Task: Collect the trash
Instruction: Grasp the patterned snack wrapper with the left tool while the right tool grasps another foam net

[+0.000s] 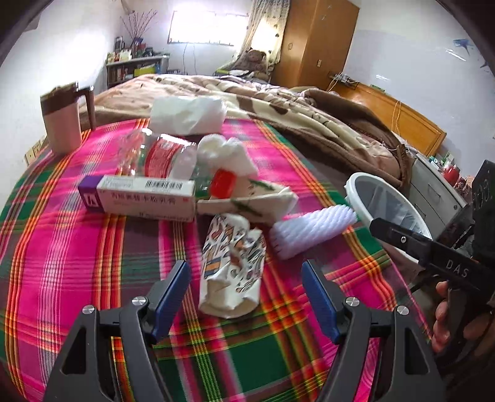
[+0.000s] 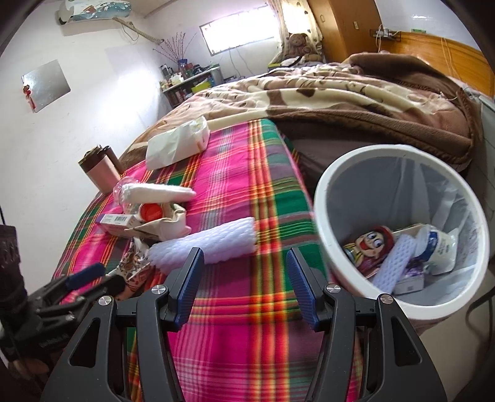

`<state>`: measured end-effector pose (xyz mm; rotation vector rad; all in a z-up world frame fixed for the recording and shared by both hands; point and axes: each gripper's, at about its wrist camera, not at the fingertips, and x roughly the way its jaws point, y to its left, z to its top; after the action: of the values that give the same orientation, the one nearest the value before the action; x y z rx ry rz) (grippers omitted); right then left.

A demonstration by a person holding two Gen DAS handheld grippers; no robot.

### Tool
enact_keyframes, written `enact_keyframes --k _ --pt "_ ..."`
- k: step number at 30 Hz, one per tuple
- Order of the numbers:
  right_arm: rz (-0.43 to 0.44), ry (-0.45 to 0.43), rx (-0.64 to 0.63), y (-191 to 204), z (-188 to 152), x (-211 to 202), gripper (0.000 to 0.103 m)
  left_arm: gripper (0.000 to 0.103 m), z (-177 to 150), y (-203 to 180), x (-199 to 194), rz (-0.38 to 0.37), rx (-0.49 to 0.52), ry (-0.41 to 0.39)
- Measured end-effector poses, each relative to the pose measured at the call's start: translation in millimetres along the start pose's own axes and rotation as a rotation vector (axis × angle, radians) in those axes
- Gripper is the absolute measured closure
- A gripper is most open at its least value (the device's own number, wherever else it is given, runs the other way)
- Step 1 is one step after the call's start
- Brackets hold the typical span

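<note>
- left gripper (image 1: 246, 280) released, jaws apart over a crumpled patterned paper wrapper (image 1: 232, 263) on the pink plaid bedspread (image 1: 77, 247).
- right gripper (image 2: 246, 272) released, empty, near white foam net sleeve (image 2: 210, 244); white round waste bin (image 2: 321, 198) beside bed.

Home bedroom: bed (image 1: 198, 235) (plaid sheet), blanket (image 1: 278, 102), wardrobe (image 1: 315, 40).

Daylight glaring through window (image 1: 204, 27) in far white wall. Wooden wardrobe (image 1: 318, 40) standing beside patterned curtain (image 1: 266, 27). Cluttered shelf (image 1: 136, 66) sitting in left corner. Brown blanket (image 1: 278, 102) lying rumpled over bed, wooden headboard (image 1: 399, 117) rising at right. Air conditioner (image 2: 96, 9) hanging high on wall.
</note>
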<state>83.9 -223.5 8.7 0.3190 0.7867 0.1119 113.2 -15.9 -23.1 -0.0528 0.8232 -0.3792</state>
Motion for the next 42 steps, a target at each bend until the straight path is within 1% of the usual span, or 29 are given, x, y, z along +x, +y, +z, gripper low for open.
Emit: enact_keyframes --k 2,8,11,13,22,32,40,41,42 --pt "-0.009 0.012 -0.003 3 0 4 0.046 0.027 0 2 4 -0.009 -0.007 0.013" --pt "0.014 0.051 0.005 12 0 19 0.046 0.027 2 5 10 0.006 0.004 0.029" --pt "0.024 0.059 0.015 14 3 24 0.046 0.027 4 8 16 0.024 0.006 0.056" --pt "0.027 0.061 0.023 14 4 26 0.046 0.027 3 9 17 0.03 0.006 0.058" --pt "0.07 0.111 0.129 7 15 45 0.046 0.027 4 13 21 0.025 -0.002 0.072" --pt "0.043 0.151 0.098 19 22 58 0.046 0.027 7 17 27 0.034 -0.006 0.081" --pt "0.027 0.146 0.065 23 26 65 0.046 0.027 10 20 32 0.038 -0.015 0.089" --pt "0.026 0.139 0.057 24 25 64 0.047 0.027 10 20 32 0.039 -0.015 0.087" --pt "0.027 0.136 0.052 25 25 64 0.05 0.027 10 20 32 0.039 -0.015 0.085"
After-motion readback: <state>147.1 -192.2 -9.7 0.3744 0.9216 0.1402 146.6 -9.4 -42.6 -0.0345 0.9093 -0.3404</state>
